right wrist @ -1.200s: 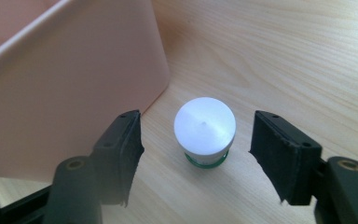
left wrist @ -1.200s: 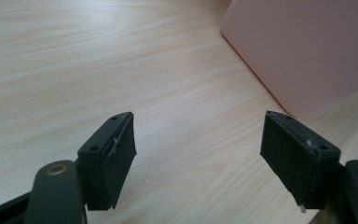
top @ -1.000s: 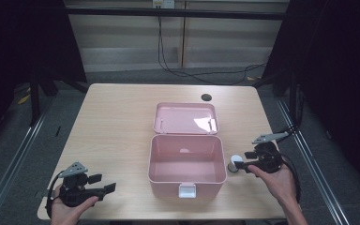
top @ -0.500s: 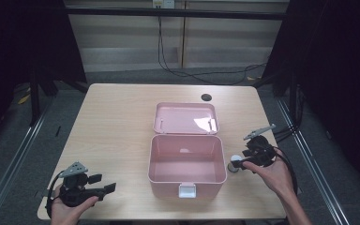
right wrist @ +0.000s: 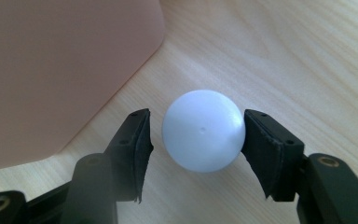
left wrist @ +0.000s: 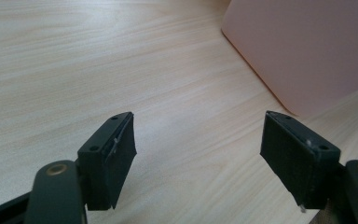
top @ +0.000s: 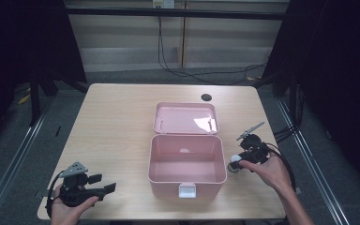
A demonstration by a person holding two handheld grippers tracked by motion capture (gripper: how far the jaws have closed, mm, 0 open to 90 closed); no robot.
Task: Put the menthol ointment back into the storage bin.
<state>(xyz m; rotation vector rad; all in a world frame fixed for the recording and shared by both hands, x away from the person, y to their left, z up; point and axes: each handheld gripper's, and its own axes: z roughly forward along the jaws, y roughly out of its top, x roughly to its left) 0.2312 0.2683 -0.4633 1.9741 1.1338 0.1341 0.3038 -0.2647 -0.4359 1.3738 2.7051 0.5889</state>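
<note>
— Now, how is the room around the work laid out?

— A pale wooden table with rounded corners is seen, ringed by dark floor on every side. A pink plastic box with rounded corners is set near the front edge, right of the middle, and its hinged lid is laid open flat behind it. A small round black hole is seen near the far edge. Wide bare wood is left on the left half and behind the lid; only a narrow strip is left between the box and the right edge.

— And the left gripper?

— It is held low at the front left corner, well apart from the box. In the left gripper view its jaws are spread wide, nothing is between them, and the box wall is seen ahead at the upper right.

— The right gripper?

— It is held just beside the right wall of the box, close to the table's right front. A small smooth white ball lies on the wood between its jaws. The jaws have just been closing on it: in the right gripper view the right pad is touching the ball, while a thin gap is left at the left pad, so a full grip is not yet shown.

— Where is the ball, then?

— On the table, just outside the box, near its front right corner.
</note>
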